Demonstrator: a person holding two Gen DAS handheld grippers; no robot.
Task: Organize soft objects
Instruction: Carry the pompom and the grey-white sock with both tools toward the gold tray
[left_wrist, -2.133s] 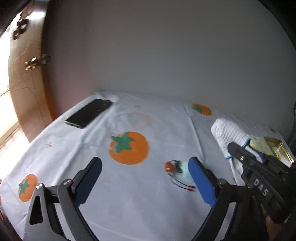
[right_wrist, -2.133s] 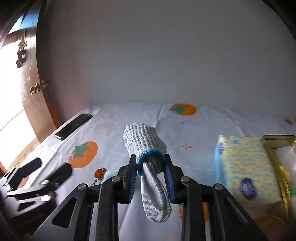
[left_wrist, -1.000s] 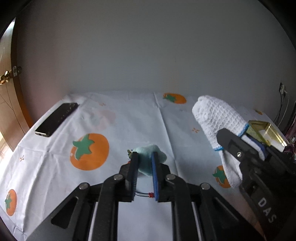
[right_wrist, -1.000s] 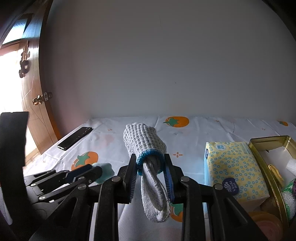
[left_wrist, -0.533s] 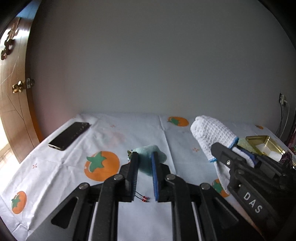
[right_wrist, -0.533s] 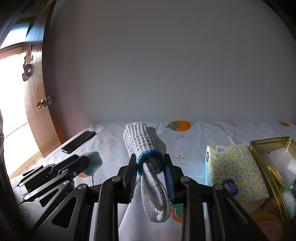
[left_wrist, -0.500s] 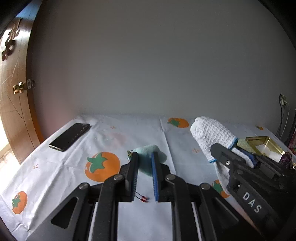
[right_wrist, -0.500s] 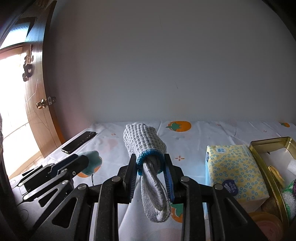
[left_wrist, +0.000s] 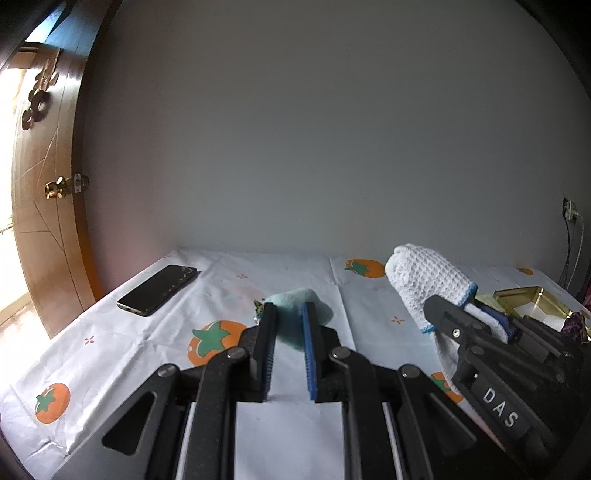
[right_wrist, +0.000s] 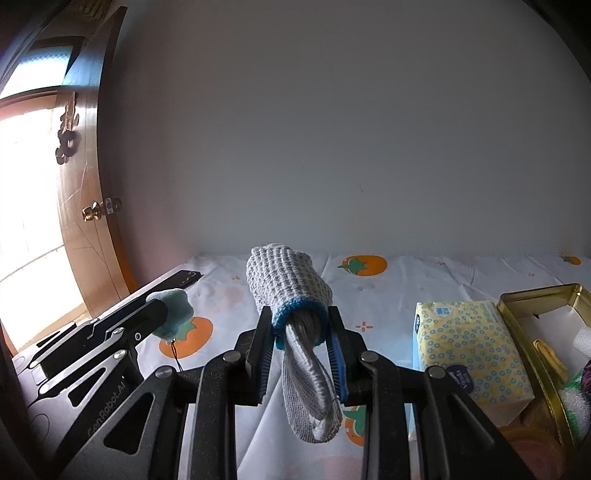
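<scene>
Above the tomato-print cloth (left_wrist: 110, 343), two clenched grippers: left gripper (left_wrist: 289, 314) at 9 o'clock pinching one fuzzy teal plush (left_wrist: 291, 301), right gripper (right_wrist: 300, 325) one ribbed knit pouch (right_wrist: 284, 280).

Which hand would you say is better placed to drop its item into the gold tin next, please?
Probably the right. The right gripper, holding the knitted pouch, sits beside the tissue pack and gold tin; the left gripper, holding the teal plush, is farther away.

left hand-held gripper (left_wrist: 289, 323): clamped, raised | right hand-held gripper (right_wrist: 300, 334): clamped, raised
</scene>
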